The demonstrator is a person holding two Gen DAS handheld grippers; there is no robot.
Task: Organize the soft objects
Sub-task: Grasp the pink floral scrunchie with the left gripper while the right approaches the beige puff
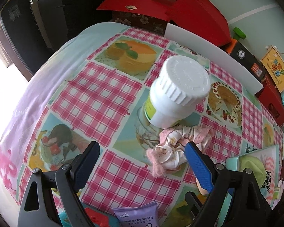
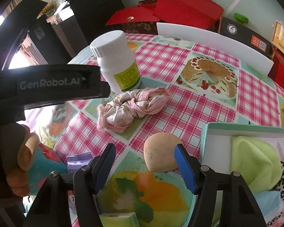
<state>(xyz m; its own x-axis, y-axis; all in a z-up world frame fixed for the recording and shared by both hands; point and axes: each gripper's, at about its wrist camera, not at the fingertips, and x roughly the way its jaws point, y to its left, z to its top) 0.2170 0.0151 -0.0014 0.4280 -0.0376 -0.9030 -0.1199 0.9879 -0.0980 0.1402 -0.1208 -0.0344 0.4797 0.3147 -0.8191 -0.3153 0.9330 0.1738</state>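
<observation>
The left tool (image 1: 142,160) gapes beside a crumpled pink scrunchie (image 1: 177,147). The right tool (image 2: 144,163) stands apart, its blue finger touching a smooth, rounded beige sponge (image 2: 161,156).

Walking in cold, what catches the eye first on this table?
A big white bottle stands mid-table on the pink checked cake-print tablecloth, with a crumpled pink scrunchie right at its foot. Nearer, a tan sponge puff sits beside a box of cloths.

A table with a checked pink cloth (image 2: 198,113) bears a white bottle (image 2: 117,60) at ten o'clock, a scrunchie (image 2: 132,109) centrally, a beige sponge (image 2: 161,155) and a box (image 2: 214,132) at four.
</observation>
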